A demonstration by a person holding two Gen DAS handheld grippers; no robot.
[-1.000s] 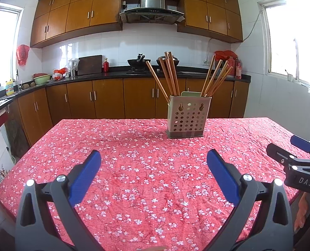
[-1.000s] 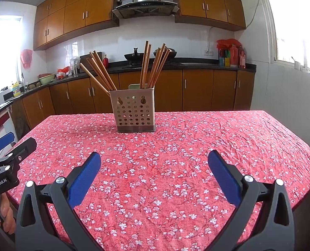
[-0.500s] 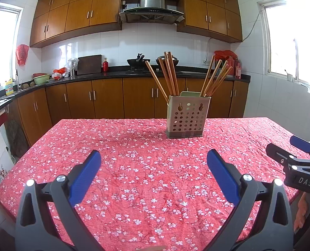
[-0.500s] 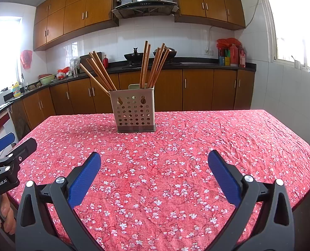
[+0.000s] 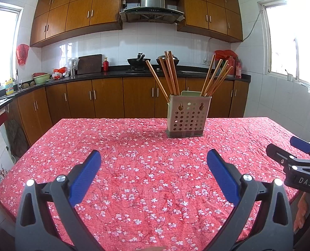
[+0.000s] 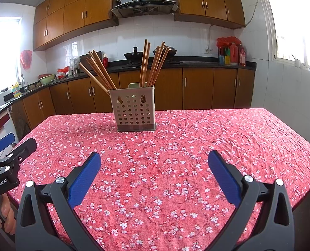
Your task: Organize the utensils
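Both claws gaping, empty: right gripper (image 6: 154, 167) near-centred on holder (image 6: 134, 109); chopsticks (image 6: 146, 64) upright, upper-centre frame; left gripper (image 5: 154, 165) offset.

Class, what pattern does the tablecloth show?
Red tablecloth with small white blossoms, clearest in the right wrist view.

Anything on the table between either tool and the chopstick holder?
Nothing visible. Only bare floral tablecloth lies between the open right tool and the chopstick holder; the same holds for the open left tool. Both tools are empty.
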